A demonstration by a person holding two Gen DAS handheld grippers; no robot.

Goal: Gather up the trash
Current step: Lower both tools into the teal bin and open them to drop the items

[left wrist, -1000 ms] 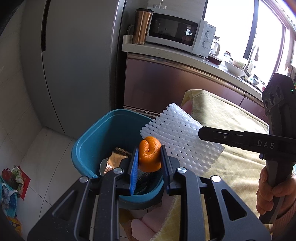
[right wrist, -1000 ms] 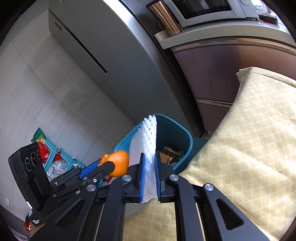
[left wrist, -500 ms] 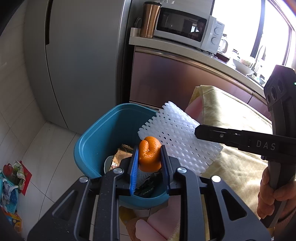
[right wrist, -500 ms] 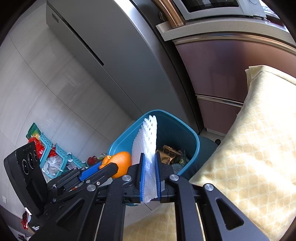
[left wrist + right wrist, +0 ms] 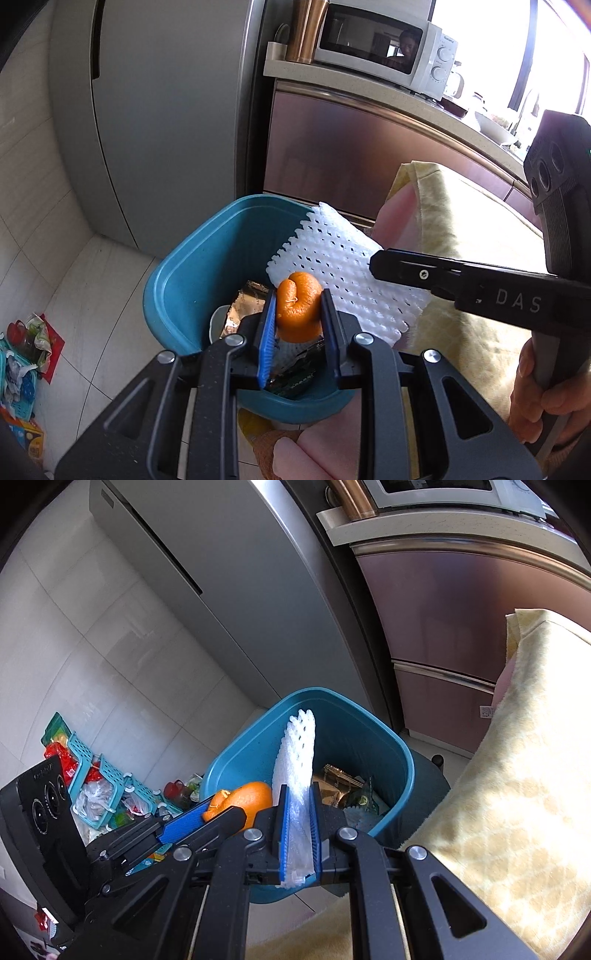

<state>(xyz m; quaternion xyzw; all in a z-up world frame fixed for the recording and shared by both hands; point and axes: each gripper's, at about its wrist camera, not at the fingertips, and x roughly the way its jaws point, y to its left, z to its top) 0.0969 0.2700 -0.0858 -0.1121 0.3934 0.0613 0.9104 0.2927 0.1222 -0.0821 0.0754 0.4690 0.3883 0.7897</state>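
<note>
Left tongs (image 5: 298, 312) clamped on orange peel (image 5: 299, 310); right tongs (image 5: 299, 814) clamped on foam net (image 5: 295, 760); both over blue bin (image 5: 207, 258).

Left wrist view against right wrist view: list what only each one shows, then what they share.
Only the left wrist view shows the microwave's whole front, the window and a hand gripping the right hand-held gripper.

Only the right wrist view shows the teal baskets of clutter on the floor.

Both show the blue bin, the orange peel pinched in the left hand-held gripper, the white foam net and the yellow cloth.
</note>
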